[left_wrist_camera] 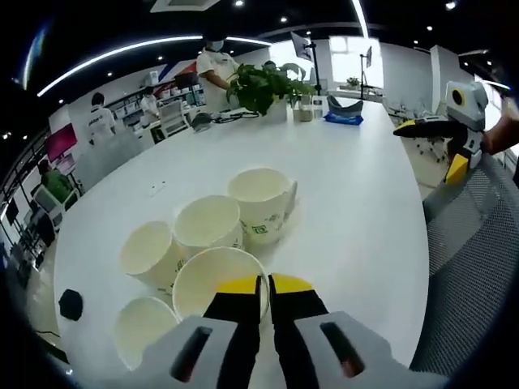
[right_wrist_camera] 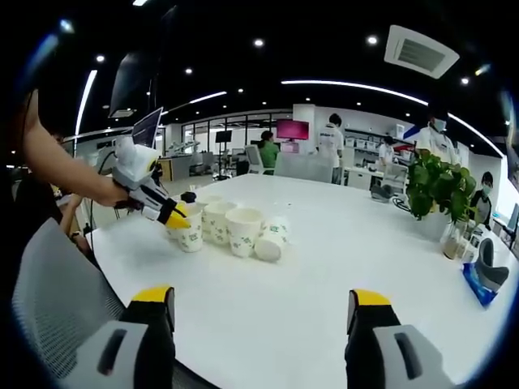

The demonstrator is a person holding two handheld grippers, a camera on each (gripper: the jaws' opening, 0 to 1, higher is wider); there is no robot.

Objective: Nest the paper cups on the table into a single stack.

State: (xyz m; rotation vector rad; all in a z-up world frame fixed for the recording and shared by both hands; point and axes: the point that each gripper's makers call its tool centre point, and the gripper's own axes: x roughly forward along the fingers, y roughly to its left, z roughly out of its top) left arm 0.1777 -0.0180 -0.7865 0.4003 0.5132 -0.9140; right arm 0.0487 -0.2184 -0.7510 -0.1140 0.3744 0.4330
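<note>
Five paper cups (left_wrist_camera: 209,225) sit together near the plant (left_wrist_camera: 261,84). They look light and easy to squash; pinch a rim gently. Left gripper (left_wrist_camera: 265,285) pinches the nearest cup's (left_wrist_camera: 217,279) rim. Right gripper (right_wrist_camera: 264,306) is wide apart, holding nothing.

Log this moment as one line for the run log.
left gripper: shut on nearest paper cup rim | right gripper: open, held apart over the table | five cups loose, farthest cup tilted | stack: none yet

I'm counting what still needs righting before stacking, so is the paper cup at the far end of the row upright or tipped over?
Tipped. The white green-printed paper cup lies on its side on the white table, mouth sideways; its neighbours stand upright.
</note>
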